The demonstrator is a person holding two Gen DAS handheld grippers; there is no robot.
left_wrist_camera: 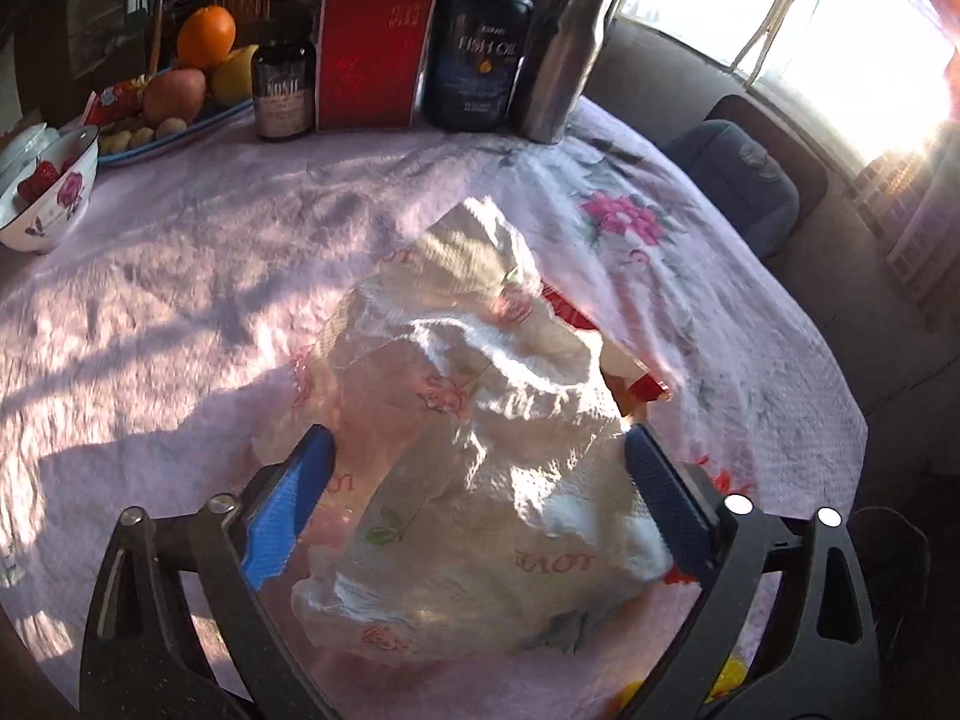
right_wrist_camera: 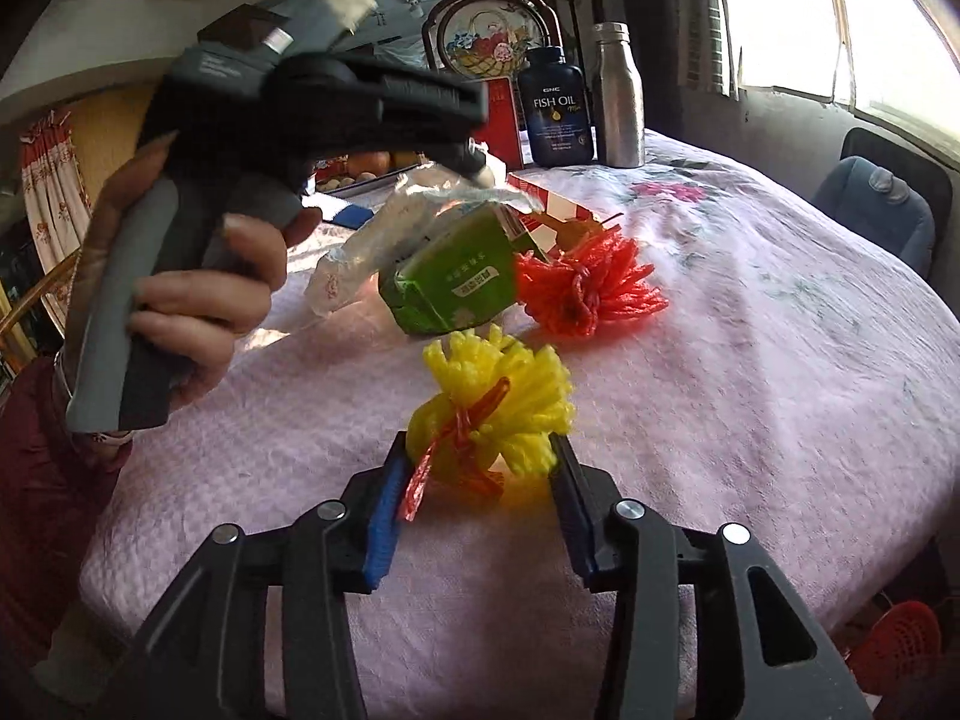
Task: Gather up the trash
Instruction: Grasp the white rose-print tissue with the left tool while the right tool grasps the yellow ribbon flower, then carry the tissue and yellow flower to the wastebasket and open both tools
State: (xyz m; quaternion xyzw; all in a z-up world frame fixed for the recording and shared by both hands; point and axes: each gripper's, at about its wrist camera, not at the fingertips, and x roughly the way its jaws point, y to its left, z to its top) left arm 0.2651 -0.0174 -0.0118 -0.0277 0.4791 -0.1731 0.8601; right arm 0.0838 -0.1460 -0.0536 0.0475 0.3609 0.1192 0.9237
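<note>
While left tool (left_wrist_camera: 480, 456) spreads around plastic bag (left_wrist_camera: 468, 420) | right tool (right_wrist_camera: 477, 456) spread, flanking yellow mesh bundle (right_wrist_camera: 492, 402)

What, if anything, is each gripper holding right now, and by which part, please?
The left gripper straddles the plastic bag of trash, jaws wide; no firm grip shows. The right gripper brackets the yellow mesh bundle's lower sides, contact uncertain.
</note>
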